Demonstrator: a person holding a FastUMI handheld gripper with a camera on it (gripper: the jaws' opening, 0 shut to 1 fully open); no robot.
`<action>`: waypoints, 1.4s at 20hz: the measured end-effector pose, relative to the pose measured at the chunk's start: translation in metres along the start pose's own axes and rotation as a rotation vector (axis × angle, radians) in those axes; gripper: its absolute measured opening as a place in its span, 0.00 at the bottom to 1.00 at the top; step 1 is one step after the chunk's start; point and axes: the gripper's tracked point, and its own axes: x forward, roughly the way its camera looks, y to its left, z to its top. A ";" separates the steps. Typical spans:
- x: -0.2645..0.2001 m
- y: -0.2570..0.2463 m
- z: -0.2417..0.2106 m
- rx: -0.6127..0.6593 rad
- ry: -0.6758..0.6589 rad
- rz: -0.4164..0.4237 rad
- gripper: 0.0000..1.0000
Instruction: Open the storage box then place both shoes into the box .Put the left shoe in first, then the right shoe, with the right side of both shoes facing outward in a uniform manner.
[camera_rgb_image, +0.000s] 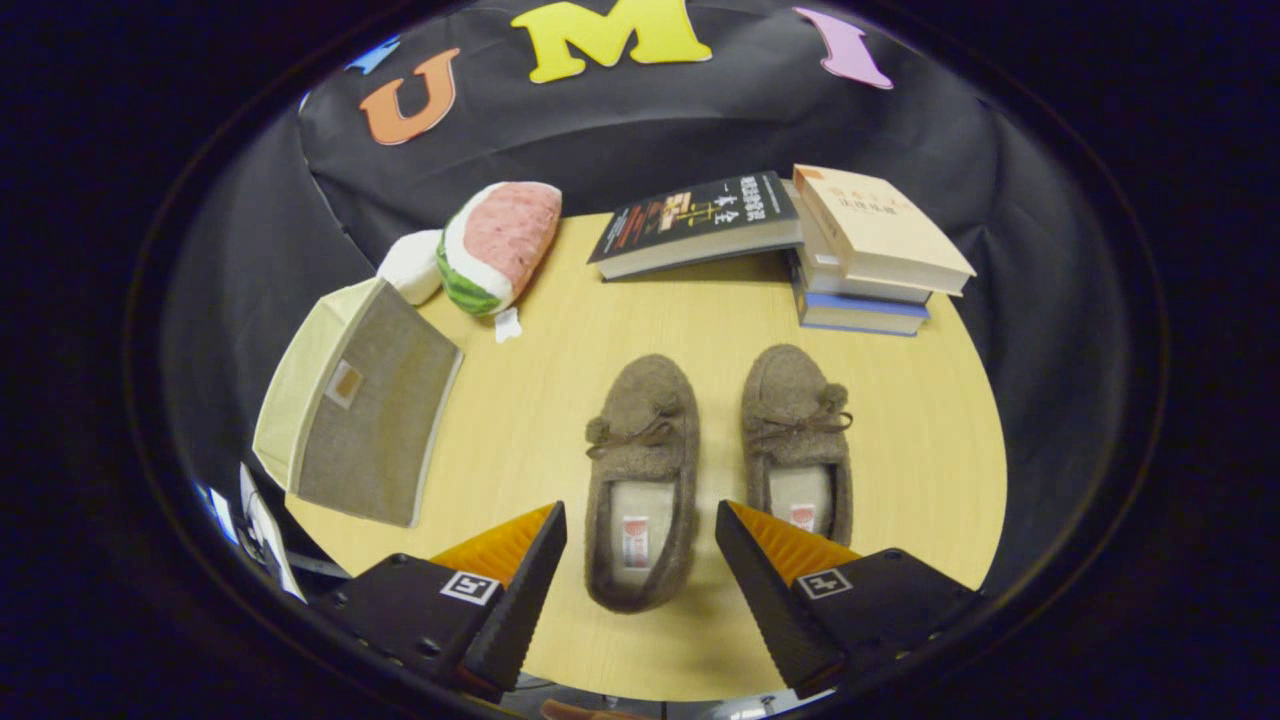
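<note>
Two brown fuzzy slippers with bows lie side by side on the wooden table, toes pointing away from me. The left shoe (640, 470) has its heel between my fingers; the right shoe (797, 440) lies just beyond my right finger. My gripper (640, 525) hovers open above the left shoe's heel, touching nothing. The beige fabric storage box (360, 410) stands to the left of the shoes with its lid closed.
A watermelon-slice plush (500, 245) and a white soft object (412, 265) lie beyond the box. A dark book (700, 222) leans on a stack of books (865, 255) at the back right. The table's (930, 450) right edge is close to the right shoe.
</note>
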 end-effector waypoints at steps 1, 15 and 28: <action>0.007 -0.005 -0.002 0.013 0.008 -0.012 0.89; 0.052 -0.025 -0.028 0.092 0.156 -0.118 0.07; -0.026 0.020 0.005 0.209 0.136 0.023 0.00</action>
